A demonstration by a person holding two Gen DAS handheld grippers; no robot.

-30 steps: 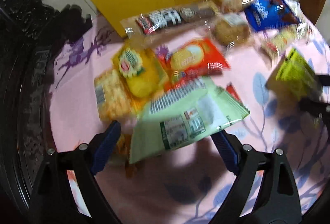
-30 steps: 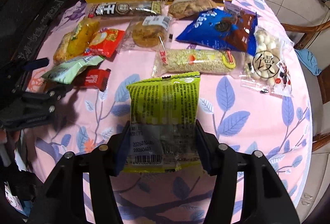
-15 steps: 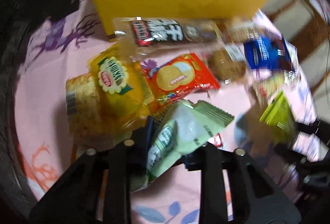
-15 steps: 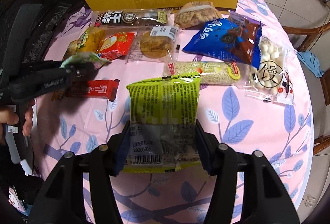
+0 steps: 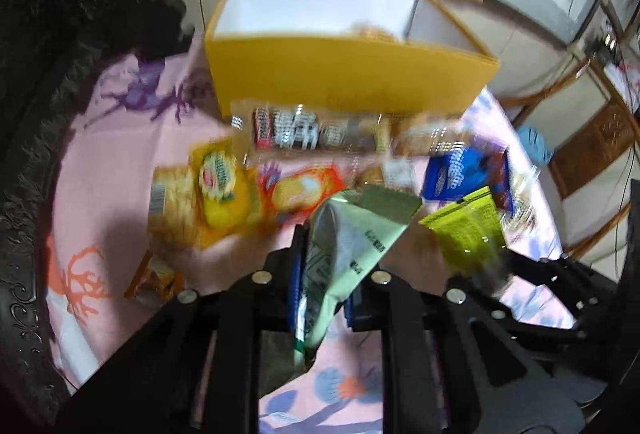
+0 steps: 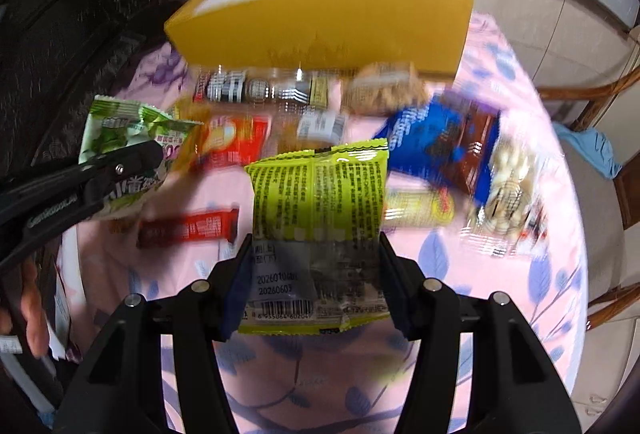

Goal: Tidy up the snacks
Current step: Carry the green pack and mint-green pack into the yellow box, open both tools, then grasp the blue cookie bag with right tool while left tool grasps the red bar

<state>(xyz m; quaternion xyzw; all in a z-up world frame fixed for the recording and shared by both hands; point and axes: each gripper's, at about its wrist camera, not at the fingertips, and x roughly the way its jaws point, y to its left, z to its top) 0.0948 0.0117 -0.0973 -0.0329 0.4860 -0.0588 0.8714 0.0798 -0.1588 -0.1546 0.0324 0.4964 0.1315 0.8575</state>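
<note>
We held two snack packets above a round table covered in a pink floral cloth (image 6: 520,314). Our left gripper (image 5: 324,274) had its fingers clamped on a pale green packet (image 5: 352,246), pinching it edge-on near its lower end, so the upper part stood free and leaned toward one o'clock. From the right wrist camera the same packet (image 6: 124,154) showed at nine o'clock, lifted clear of the cloth.

Our right gripper (image 6: 316,274) had its fingers pressed against both side edges of a lime-green packet (image 6: 320,210), its printed back facing us and its barcode end lowest. The left wrist camera showed that packet (image 5: 468,234) at three o'clock.

At twelve o'clock stood an open yellow box (image 6: 320,30), white inside; something lay in it, too blurred to name. Between us and the box lay loose snacks, among them a red packet (image 6: 236,142), a blue packet (image 6: 424,142) and a dark red bar (image 6: 188,230).

We judged both packets light, soft and crinkly, with slick film and perhaps crushable contents. A hold across the flat body or on a crimped seam looked safest, with gentle pressure.
</note>
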